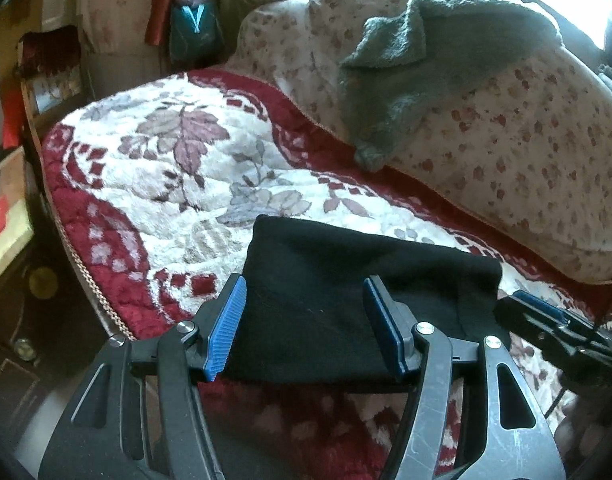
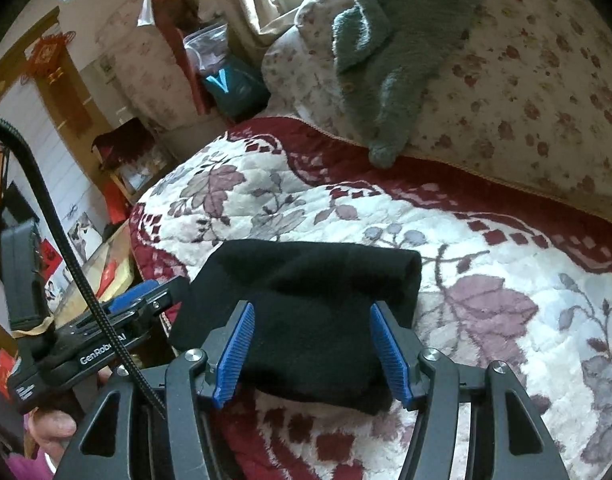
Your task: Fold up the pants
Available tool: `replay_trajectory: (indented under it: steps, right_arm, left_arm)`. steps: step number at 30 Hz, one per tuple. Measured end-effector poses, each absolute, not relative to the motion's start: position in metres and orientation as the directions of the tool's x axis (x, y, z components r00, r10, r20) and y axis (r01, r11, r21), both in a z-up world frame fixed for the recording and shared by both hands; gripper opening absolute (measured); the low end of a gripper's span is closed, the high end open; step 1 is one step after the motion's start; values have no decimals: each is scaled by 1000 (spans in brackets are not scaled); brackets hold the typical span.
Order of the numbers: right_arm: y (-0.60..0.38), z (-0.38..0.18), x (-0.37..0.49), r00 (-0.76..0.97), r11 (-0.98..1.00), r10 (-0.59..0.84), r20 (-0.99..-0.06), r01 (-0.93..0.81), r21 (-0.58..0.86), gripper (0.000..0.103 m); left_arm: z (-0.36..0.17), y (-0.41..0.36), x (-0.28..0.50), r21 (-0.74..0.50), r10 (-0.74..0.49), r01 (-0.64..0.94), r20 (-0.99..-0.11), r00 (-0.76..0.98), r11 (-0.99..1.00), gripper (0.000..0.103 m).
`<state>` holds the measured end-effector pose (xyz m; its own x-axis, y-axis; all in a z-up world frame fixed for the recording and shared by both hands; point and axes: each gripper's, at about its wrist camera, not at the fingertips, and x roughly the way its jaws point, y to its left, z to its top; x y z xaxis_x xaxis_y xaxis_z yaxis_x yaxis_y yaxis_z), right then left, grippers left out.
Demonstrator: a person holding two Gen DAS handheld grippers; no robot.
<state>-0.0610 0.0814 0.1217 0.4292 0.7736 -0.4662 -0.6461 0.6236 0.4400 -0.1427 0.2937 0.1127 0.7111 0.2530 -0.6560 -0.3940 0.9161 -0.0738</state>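
Left wrist view: the pants (image 1: 346, 300) lie as a compact black bundle on the quilt (image 1: 166, 160), near its front edge and well apart from the grey towel (image 1: 406, 60) on the floral pillow (image 1: 526, 140). The left gripper (image 1: 306, 324) hangs above the bundle with jaws spread; its blue pads frame the cloth but do not press on it. The right gripper (image 2: 312, 352) is also spread, with nothing pinched, over the right part of the pants (image 2: 306, 300).

Handling judgement: the fabric looks soft, light, limp and fleecy, not slippery or fragile. Stacked layers may shift or unfold if only the top one is lifted. Take hold at the outer ends of the near edge, closing on all layers together, and keep both grips level. The quilt pile may snag, so lift clear before moving.
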Motion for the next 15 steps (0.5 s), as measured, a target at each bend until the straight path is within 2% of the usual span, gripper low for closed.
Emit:
replay_trajectory:
  steps: [15]
  right_arm:
    - [72,128,-80,435,616,780,-450,-658,433,58]
  left_arm:
    - [126,272,-165,-20,319,-417,-611,725,909,61]
